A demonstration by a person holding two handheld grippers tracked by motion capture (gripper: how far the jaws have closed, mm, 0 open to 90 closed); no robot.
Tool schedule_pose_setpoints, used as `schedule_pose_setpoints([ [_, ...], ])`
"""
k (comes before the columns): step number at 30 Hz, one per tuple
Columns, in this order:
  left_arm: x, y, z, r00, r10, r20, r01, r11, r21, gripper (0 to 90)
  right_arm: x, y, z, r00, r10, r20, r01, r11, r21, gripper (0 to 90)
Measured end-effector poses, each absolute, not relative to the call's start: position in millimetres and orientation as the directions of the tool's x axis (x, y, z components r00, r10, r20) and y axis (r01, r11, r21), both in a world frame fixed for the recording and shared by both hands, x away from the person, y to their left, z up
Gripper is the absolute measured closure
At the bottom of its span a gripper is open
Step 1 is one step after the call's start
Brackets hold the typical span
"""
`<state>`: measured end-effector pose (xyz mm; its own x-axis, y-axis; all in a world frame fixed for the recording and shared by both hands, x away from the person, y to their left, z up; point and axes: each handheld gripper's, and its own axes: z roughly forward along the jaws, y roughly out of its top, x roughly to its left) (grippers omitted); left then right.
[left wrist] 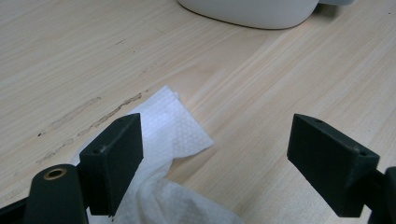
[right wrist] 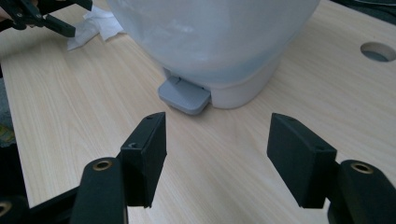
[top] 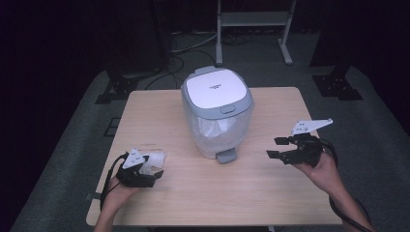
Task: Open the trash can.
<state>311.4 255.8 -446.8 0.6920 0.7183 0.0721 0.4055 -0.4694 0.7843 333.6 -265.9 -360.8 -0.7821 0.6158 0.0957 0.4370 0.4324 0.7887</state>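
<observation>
A small pedal bin (top: pixel 217 113) stands mid-table with a white lid (top: pixel 215 89) down, a clear liner inside and a grey pedal (top: pixel 226 156) facing me. A crumpled white tissue (top: pixel 154 158) lies on the table at the near left. My left gripper (top: pixel 147 169) rests low over it, open, with the tissue (left wrist: pixel 173 126) beside and under the left jaw. My right gripper (top: pixel 274 147) hovers above the table to the right of the bin, open and with nothing between its jaws. It (right wrist: pixel 217 140) points at the pedal (right wrist: pixel 184 95) and the bin's base (right wrist: pixel 219 32).
The wooden table (top: pixel 203 193) has a round cable hole (right wrist: pixel 378 51) near the bin. Behind the table stand a metal frame (top: pixel 254 29) and black stands (top: pixel 121 82), with cables on the floor. The left gripper (right wrist: pixel 46 14) and tissue (right wrist: pixel 95 23) lie beyond the bin.
</observation>
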Motion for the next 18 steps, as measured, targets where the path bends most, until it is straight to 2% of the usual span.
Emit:
schedule_pose_setpoints([
  [18, 311.4, 256.3, -447.1, 0.691, 0.719, 0.072, 0.404, -0.468, 0.786, 17.2, 342.7, -251.0, -315.3, -0.808, 0.587, 0.054, 0.384, 0.454, 0.804, 37.7],
])
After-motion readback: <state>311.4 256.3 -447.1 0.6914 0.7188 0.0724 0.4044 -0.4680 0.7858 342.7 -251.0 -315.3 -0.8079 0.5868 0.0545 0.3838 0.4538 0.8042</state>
